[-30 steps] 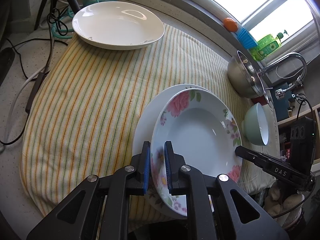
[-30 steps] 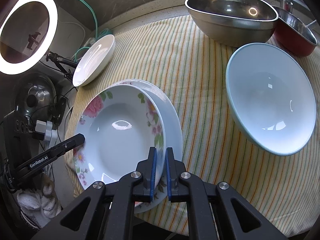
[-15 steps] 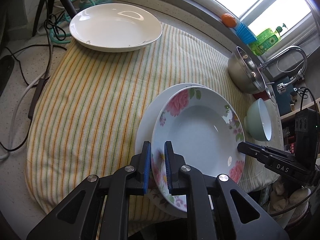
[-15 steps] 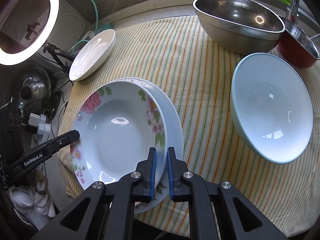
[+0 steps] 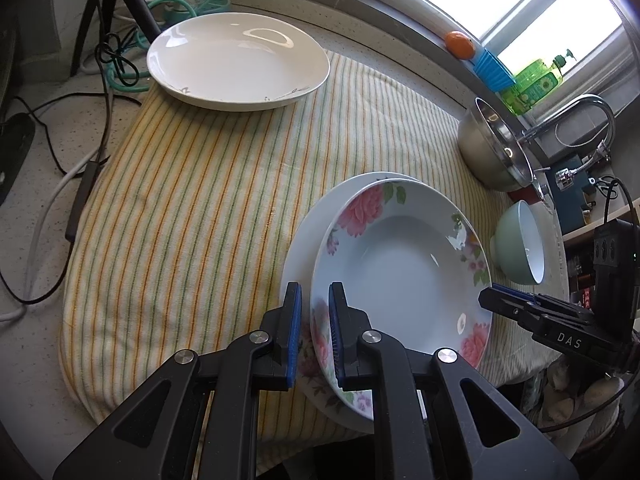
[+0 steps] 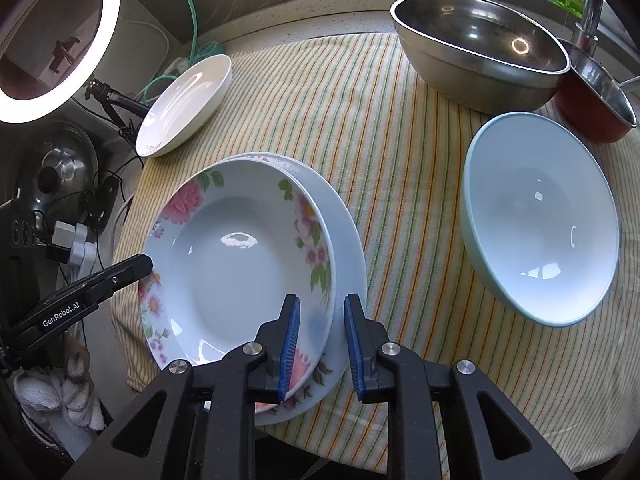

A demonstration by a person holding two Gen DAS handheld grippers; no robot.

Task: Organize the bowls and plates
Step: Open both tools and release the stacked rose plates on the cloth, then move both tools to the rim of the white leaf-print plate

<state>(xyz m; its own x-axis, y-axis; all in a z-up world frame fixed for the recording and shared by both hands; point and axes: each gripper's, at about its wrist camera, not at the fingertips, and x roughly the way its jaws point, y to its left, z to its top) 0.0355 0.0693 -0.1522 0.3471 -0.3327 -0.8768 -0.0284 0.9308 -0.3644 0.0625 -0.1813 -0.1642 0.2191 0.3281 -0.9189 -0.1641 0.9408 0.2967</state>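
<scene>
A floral deep plate rests tilted on another floral plate on the striped cloth. My left gripper is shut on the top plate's near rim. In the right wrist view the same top plate lies on the lower plate. My right gripper is open, its jaws standing either side of the plates' rim without pinching. A white plate sits at the cloth's far left corner. A pale blue bowl sits tilted at the right.
A steel mixing bowl and a red pan stand at the back right by the faucet. Cables, a tripod and a ring light crowd the left counter. The striped cloth covers the counter.
My right gripper has opened and let go of the top floral plate's rim. My left gripper stays shut on it. Both views have pulled back slightly.
</scene>
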